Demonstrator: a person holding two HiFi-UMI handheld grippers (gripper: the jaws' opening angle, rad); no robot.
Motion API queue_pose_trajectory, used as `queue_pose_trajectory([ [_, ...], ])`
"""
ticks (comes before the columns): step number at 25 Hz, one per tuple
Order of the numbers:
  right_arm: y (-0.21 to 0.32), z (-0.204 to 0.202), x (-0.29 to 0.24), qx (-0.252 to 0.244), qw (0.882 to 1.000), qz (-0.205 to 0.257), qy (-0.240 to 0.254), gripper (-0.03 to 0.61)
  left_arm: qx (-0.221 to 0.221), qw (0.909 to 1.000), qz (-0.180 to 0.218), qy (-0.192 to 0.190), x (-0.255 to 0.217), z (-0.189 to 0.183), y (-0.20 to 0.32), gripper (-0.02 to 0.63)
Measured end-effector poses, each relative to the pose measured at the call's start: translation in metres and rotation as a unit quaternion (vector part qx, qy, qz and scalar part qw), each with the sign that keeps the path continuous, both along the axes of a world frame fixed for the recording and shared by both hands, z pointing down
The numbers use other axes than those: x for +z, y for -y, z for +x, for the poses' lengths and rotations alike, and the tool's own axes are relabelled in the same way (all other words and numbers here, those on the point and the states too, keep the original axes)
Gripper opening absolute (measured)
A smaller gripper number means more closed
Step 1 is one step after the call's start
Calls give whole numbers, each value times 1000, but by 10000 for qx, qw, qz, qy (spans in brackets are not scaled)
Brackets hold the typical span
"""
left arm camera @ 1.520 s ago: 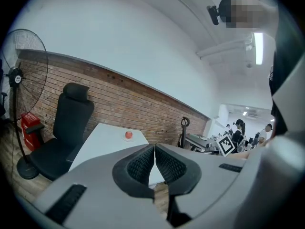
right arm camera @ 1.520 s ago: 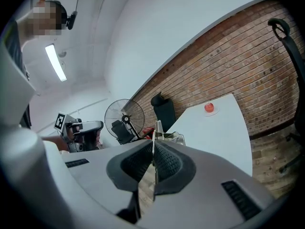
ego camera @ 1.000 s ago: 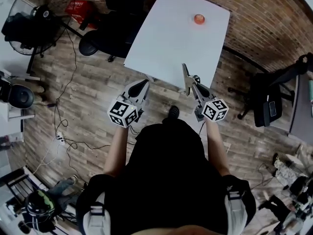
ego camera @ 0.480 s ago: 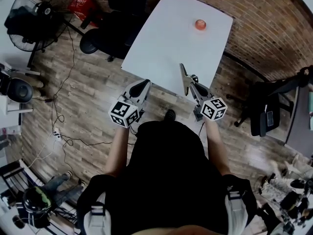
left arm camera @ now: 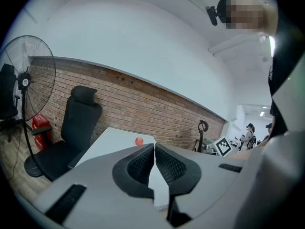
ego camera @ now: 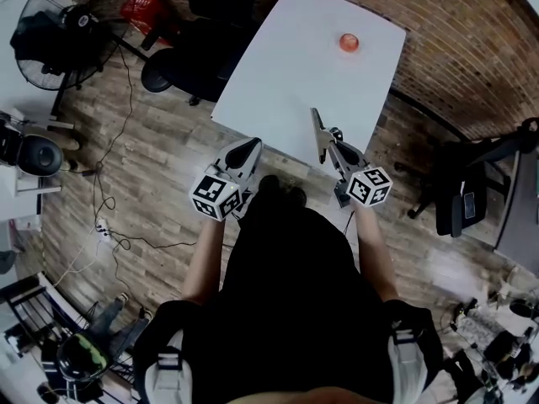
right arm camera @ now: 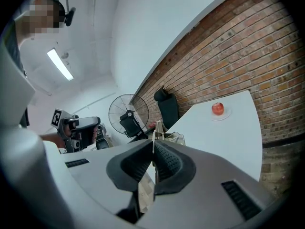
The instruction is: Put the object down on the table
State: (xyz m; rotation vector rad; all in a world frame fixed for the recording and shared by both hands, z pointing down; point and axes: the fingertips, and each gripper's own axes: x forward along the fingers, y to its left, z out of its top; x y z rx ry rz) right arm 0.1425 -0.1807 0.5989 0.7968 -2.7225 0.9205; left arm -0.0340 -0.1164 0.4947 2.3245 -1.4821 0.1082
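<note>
A white table (ego camera: 295, 66) stands in front of me, and I am just short of its near edge. My right gripper (ego camera: 328, 141) is shut on a thin, pale, folded object (ego camera: 318, 133) that looks like a paper bag; it sticks up past the fingers over the table's near edge. The right gripper view shows the same object (right arm camera: 164, 136) pinched between the pads of the right gripper (right arm camera: 153, 149). My left gripper (ego camera: 247, 148) is shut with nothing in it, level with the table's near left corner. In its own view the left gripper (left arm camera: 155, 149) points along the table.
A red round fruit on a small plate (ego camera: 349, 42) sits at the table's far end. A black office chair (ego camera: 198, 49) stands left of the table, with a floor fan (ego camera: 72, 32) further left. Cables (ego camera: 109, 217) cross the wooden floor. Another chair (ego camera: 459, 183) is at the right.
Both grippers keep nearly the same pose and both stay shut. The table has drifted slightly up and to the right in the head view. A shoe now shows between the grippers.
</note>
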Motion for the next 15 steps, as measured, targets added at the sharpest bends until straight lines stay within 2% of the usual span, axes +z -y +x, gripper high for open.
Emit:
queue_pose_trajectory([
  [7,16,-10,12,180,9996,-105,-189,5,231,9997,-24,-99,5,-11,27,25],
  [15,60,-30,24,539,9975,-224,-401,5,615,9980,18,-174,1,-42,97,25],
])
